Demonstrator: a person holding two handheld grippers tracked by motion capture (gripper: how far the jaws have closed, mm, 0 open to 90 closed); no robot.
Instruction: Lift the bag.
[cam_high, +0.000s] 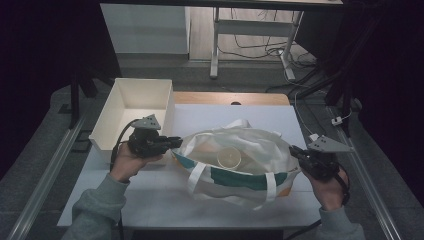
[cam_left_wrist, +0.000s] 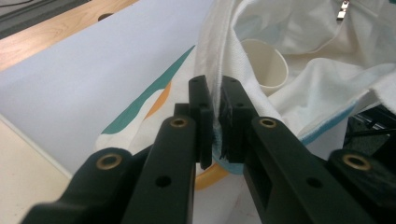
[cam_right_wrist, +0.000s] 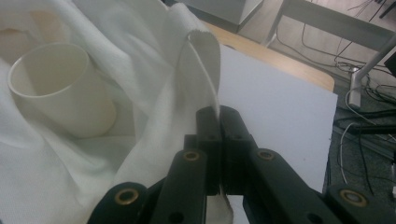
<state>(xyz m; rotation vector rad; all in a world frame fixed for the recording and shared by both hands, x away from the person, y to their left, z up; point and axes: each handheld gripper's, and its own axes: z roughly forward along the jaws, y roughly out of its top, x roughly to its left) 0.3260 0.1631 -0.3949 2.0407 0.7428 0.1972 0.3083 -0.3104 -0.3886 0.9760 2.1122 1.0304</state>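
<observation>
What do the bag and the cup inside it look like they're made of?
The bag looks like woven cotton canvas, matte, with visible weave, soft folds and a frayed edge. The cup looks like paper or thin plastic: a smooth, stiff, cream wall with a thin rim. Which one is unclear.

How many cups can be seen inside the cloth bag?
1. A single cream cup sits in the middle of the open cloth bag, between the left gripper and the right gripper, each clamped on the bag's rim. Folds may hide others.

Right gripper (cam_right_wrist: 219, 114) fingers pinch bag (cam_right_wrist: 177, 93) edge beside cup (cam_right_wrist: 60, 88).
</observation>
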